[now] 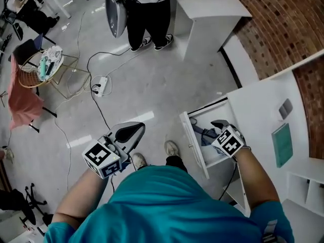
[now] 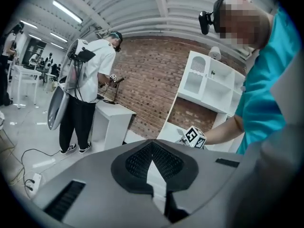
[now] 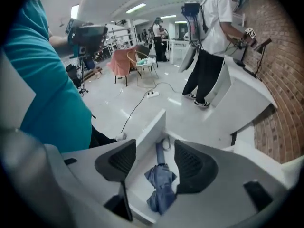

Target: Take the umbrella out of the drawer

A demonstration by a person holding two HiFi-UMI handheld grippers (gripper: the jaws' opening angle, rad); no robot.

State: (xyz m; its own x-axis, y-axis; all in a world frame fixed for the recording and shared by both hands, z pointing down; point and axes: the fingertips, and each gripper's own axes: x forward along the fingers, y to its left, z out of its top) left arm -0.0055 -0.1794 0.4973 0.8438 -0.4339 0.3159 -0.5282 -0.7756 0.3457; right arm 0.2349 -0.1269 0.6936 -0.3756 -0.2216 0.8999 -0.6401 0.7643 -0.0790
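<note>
Umbrella: a folded blue-grey umbrella [image 3: 160, 184] lies inside the open drawer; its bunched fabric is at the near end and its slim shaft points away, with a small loop at the far tip; in the head view it shows as a dark bundle [image 1: 201, 133] just left of the right gripper.
Drawer: the white drawer [image 3: 150, 136] is pulled out of the white cabinet [image 1: 263, 108]; its front panel [image 1: 191, 142] faces the floor side.
Umbrella against the jaws: seen down the right gripper view, it sits right in the gap between the two pads but lower, down in the drawer; neither pad touches it; the fabric lies nearer the right-hand pad, while the drawer's front panel runs past the left-hand pad.
Right gripper: the right gripper [image 3: 155, 163] hangs over the drawer, tipped steeply down [image 1: 219, 125]; jaws spread wide, gripping nothing.
Left gripper: the left gripper [image 2: 153, 159] is held out over the floor, well apart from the drawer [image 1: 133, 131]; its pads meet at the tips, with nothing between them.
Around: a second person [image 1: 148, 15] stands by another white unit; a power strip [image 1: 100, 85] lies on the grey floor [image 1: 152, 85].
</note>
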